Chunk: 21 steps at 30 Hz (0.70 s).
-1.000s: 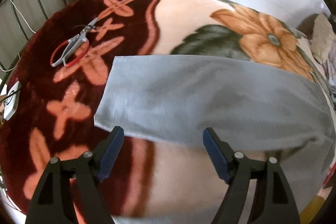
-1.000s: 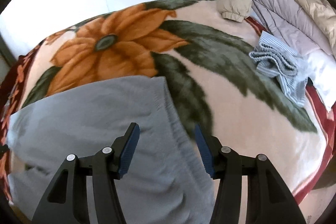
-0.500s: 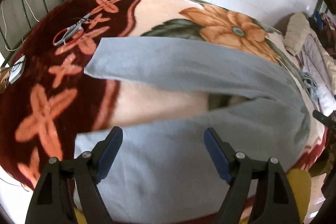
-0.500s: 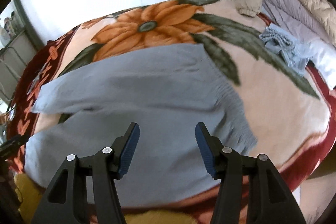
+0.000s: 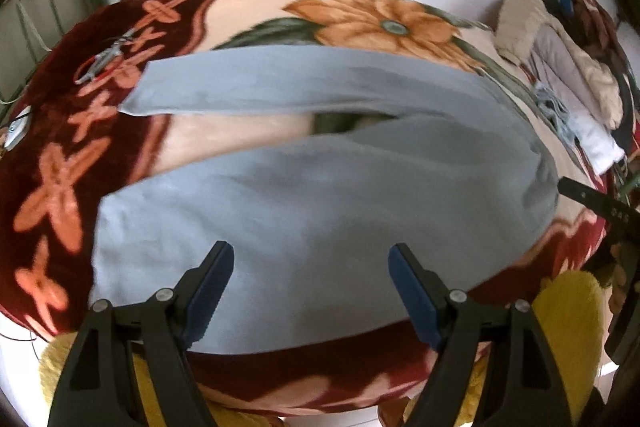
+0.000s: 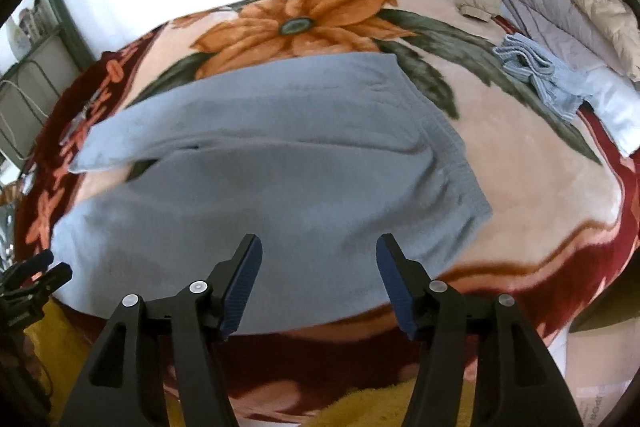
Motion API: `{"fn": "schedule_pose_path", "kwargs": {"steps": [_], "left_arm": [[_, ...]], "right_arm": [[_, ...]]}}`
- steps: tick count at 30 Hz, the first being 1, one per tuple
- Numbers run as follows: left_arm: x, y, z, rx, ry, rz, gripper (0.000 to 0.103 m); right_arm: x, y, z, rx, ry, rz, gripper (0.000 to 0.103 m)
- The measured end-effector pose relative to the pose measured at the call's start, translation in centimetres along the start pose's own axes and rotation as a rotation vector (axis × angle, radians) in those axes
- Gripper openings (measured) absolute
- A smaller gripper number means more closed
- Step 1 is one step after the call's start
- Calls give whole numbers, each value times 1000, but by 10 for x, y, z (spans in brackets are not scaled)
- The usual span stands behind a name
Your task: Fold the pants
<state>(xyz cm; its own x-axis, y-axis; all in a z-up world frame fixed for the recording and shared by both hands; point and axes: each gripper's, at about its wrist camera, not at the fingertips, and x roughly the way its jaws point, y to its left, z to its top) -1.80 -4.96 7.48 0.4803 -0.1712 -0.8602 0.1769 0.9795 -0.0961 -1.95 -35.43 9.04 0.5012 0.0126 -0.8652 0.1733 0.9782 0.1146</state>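
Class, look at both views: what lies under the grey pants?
The grey pants lie spread on the floral blanket, which shows between the two legs. Whatever the blanket's pattern does beneath the fabric is covered.

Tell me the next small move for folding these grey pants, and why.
Probably lower both grippers onto the near leg's front edge and close. The grey pants lie flat on the floral blanket, legs spread apart. The left gripper is open and empty above the cloth; the right gripper is opening, nothing between its fingers.
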Motion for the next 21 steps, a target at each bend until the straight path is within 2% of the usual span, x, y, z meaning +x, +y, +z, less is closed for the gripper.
{"fn": "schedule_pose_path", "kwargs": {"steps": [3, 6, 9, 14, 21], "left_arm": [[6, -15, -5, 25, 10, -23, 83], [15, -30, -11, 52, 37, -67, 83], [23, -39, -17, 83, 49, -67, 83], [41, -41, -22, 50, 103, -103, 83], [59, -43, -25, 69, 135, -71, 83]], "right_arm": [[2, -10, -6, 36, 12, 2, 60], [8, -25, -12, 66, 28, -45, 61], [16, -46, -20, 141, 42, -81, 61], [26, -74, -31, 253, 69, -76, 61], [45, -80, -29, 275, 105, -72, 61]]}}
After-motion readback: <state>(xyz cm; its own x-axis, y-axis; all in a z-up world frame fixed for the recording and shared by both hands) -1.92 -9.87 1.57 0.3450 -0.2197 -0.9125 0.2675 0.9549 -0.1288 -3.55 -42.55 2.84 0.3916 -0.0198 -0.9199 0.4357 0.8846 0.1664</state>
